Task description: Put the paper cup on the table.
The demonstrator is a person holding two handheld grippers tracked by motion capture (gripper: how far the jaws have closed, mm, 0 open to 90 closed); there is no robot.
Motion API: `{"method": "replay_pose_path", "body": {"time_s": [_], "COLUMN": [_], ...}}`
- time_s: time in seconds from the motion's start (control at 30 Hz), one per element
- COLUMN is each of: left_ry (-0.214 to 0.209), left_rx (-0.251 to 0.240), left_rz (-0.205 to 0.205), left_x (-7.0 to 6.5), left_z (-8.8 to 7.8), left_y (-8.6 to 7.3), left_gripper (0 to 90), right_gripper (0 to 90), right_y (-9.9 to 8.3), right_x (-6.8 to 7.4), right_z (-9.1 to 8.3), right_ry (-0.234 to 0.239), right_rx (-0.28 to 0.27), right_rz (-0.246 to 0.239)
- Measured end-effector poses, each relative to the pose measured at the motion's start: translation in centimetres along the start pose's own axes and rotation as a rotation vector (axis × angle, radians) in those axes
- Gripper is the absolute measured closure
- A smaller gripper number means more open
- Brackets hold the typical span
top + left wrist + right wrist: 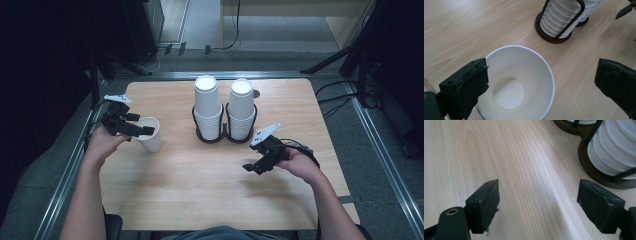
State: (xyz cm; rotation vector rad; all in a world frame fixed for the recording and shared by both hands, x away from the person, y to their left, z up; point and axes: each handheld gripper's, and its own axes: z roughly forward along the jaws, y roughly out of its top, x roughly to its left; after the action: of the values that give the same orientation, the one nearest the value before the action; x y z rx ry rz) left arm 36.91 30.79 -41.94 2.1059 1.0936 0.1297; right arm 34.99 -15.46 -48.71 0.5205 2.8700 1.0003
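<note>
A single white paper cup (150, 134) stands upright, mouth up, on the left part of the wooden table (210, 190), well apart from the two inverted stacks of cups (224, 107) that sit in a dark wire holder (224, 136) at the far middle. The left gripper (134, 127) hangs at the cup's rim, jaws spread wide: in the left gripper view one jaw meets the rim on the cup's left, while the other stands clear of it on the right, so the cup is straddled but not clamped. That looks like either a release or the start of a grasp. The right gripper (256, 167) hovers over bare table near the holder's right stack, jaws wide and holding nothing, seemingly placed to reach that stack.
</note>
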Motion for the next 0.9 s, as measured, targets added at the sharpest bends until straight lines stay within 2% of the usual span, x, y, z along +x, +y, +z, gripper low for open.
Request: {"method": "replay_pose_path", "body": {"time_s": [0.1, 0.2, 0.4, 0.63, 0.8, 0.9], "left_ry": [-0.019, -0.009, 0.012, -0.012, -0.056, -0.06], "left_rx": [-0.013, -0.019, 0.014, 0.01, 0.001, 0.0], "left_rz": [0.006, 0.017, 0.031, 0.066, 0.089, 0.103], "left_x": [-0.4, -1.1, -2.4, -3.6, -4.4, -5.0], "left_z": [0.1, 0.3, 1.1, 1.8, 2.3, 2.6], "left_y": [0.3, 0.6, 1.2, 1.7, 2.0, 2.2], "left_gripper": [0.0, 0.0, 0.0, 0.0, 0.0, 0.0], "right_gripper": [18.4, 18.4, 18.4, 18.4, 18.4, 18.4], "right_y": [0.0, 0.0, -0.1, -0.3, -0.4, -0.3], "right_x": [0.0, 0.0, -0.1, 0.1, 0.2, 0.4], "right_z": [-0.1, -0.2, -0.4, -0.5, -0.7, -0.8], "right_ry": [0.0, -0.001, -0.006, -0.01, -0.017, -0.021], "right_rx": [-0.007, -0.008, -0.009, -0.007, -0.008, -0.015], "right_rz": [-0.008, -0.006, -0.002, -0.004, -0.003, -0.015]}}
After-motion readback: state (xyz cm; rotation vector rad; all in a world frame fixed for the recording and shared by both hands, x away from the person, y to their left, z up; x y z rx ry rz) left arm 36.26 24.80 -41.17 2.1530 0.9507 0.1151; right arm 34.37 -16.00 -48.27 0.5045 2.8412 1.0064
